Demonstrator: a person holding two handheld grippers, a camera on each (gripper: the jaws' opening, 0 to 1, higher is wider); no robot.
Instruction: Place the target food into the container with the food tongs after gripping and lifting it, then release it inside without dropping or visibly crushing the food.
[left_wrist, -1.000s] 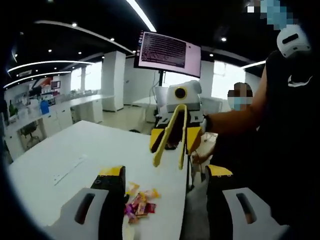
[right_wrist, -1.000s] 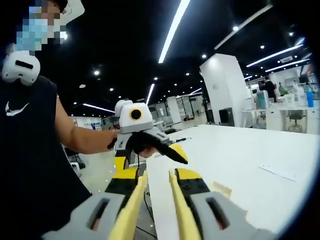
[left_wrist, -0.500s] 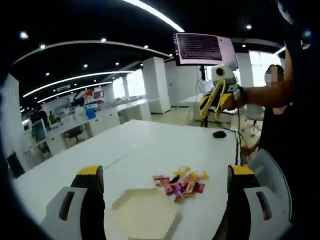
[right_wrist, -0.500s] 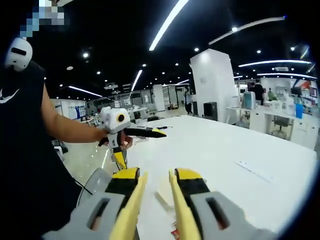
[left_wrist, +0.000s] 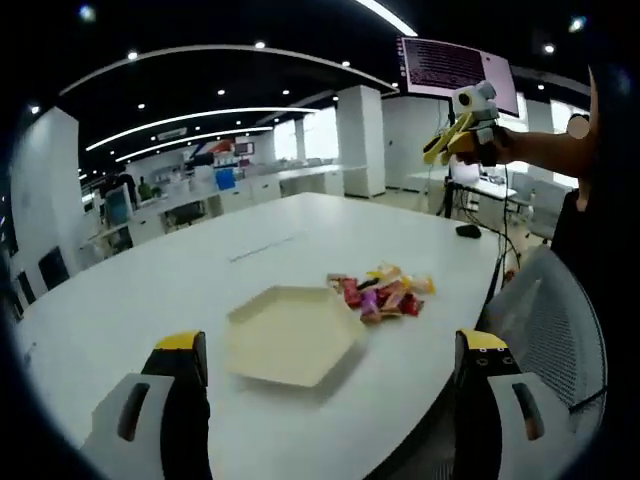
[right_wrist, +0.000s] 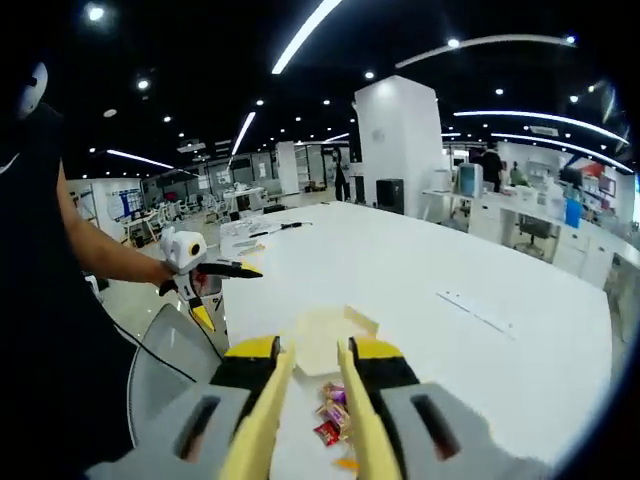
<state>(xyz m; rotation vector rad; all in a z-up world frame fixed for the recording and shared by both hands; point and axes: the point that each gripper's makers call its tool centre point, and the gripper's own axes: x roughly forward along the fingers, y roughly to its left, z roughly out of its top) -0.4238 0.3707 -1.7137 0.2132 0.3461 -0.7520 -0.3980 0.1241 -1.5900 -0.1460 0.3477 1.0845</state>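
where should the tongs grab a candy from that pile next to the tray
Take a loose wrapped piece at the edge of the candy pile, probably the yellow one on the side away from the hexagonal tray. Come down from above with the food tongs, tips spanning its narrow width. The pieces lie flat and overlapping, so an outer one should lift free without dragging neighbours.

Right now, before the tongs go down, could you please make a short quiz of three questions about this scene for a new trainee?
1. True or false: the tray already holds candy.
2. What does the right gripper hold?
A. yellow tongs
B. a spoon
C. nothing
3. Fill in: the wrapped candies lie on the white table, ____ the tray.

Key:
1. False, it is empty.
2. A, with jaws shut on them.
3. Beside.
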